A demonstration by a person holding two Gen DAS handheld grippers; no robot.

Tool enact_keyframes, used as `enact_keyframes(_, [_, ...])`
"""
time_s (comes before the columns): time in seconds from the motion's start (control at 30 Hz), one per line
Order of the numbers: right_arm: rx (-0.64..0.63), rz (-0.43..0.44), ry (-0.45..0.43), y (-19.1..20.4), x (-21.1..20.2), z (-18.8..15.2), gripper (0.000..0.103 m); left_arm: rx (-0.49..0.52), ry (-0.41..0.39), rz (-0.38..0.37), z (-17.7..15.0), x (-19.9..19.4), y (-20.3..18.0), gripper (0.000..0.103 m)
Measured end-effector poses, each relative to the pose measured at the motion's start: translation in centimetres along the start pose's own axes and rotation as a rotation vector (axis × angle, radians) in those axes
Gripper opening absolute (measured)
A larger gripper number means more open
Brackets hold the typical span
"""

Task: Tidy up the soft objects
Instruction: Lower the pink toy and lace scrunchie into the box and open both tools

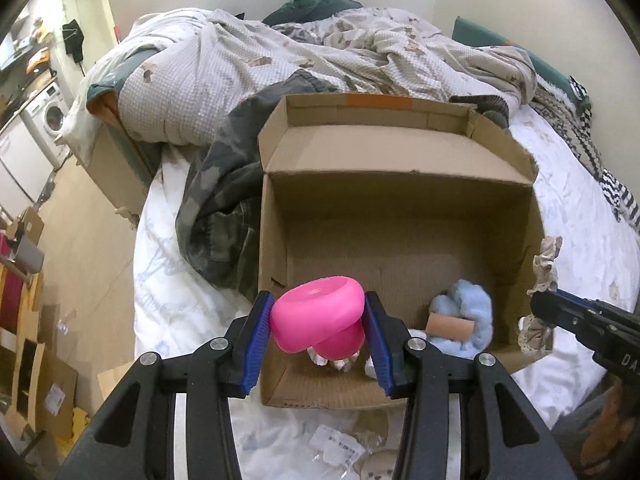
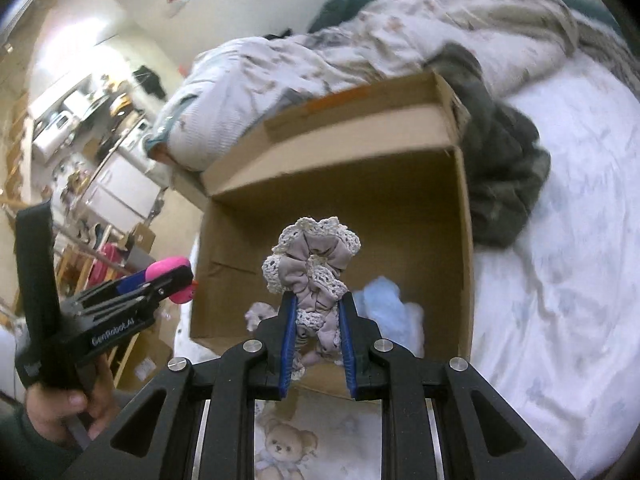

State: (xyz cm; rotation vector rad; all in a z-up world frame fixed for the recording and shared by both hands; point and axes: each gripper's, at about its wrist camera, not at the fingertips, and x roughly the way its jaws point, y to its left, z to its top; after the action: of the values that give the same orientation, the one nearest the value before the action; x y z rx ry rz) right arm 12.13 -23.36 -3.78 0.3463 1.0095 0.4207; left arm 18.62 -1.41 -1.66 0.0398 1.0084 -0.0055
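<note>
Left gripper (image 1: 318,334) – jaws clamped on pink mushroom toy (image 1: 316,318), held over near-left corner of cardboard box (image 1: 400,196). Right gripper (image 2: 318,330) – jaws clamped on grey lace-edged scrunchie (image 2: 312,266), held above box's near edge. Inside box, near-right corner: light blue fluffy item (image 1: 466,310) with brown label band. Box rests on white bed sheet (image 1: 580,220); camouflage garment (image 1: 220,200) along box's left side; rumpled duvet (image 1: 240,60) beyond far edge

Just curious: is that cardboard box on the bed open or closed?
Open. The cardboard box has its flaps folded back, its brown floor shows, and a blue fluffy item already lies inside near the front.
</note>
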Motion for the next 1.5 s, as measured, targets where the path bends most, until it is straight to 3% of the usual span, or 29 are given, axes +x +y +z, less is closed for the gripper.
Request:
enact_keyframes(0.33, [-0.032, -0.071, 0.087, 0.1, 3.1, -0.8, 0.022, -0.065, 0.033, -0.023, -0.1, 1.9, 0.6, 0.041])
enact_keyframes(0.73, [-0.022, -0.104, 0.14, -0.1, 4.5, -1.0, 0.022, 0.005, 0.033, -0.035, -0.5, 2.7, -1.2, 0.041])
enact_keyframes(1.1, [-0.035, -0.106, 0.155, 0.4, 5.1, -1.2, 0.022, -0.008, 0.054, -0.058, -0.8, 3.1, -1.1, 0.042])
enact_keyframes(1.17, [-0.035, -0.105, 0.157, 0.3, 5.2, -1.2, 0.022, -0.011, 0.067, -0.061, -0.9, 3.3, -1.2, 0.044])
enact_keyframes(1.23, [-0.036, -0.105, 0.157, 0.3, 5.2, -1.2, 0.022, -0.002, 0.073, -0.057, -1.0, 3.3, -1.4, 0.06])
enact_keyframes(1.3, [-0.036, -0.105, 0.157, 0.3, 5.2, -1.2, 0.022, 0.01, 0.064, -0.051, -1.0, 3.0, -1.7, 0.066])
enact_keyframes(1.5, [-0.035, -0.104, 0.155, 0.2, 5.3, -1.2, 0.022, 0.037, 0.056, -0.034, -1.0, 2.7, -2.2, 0.066])
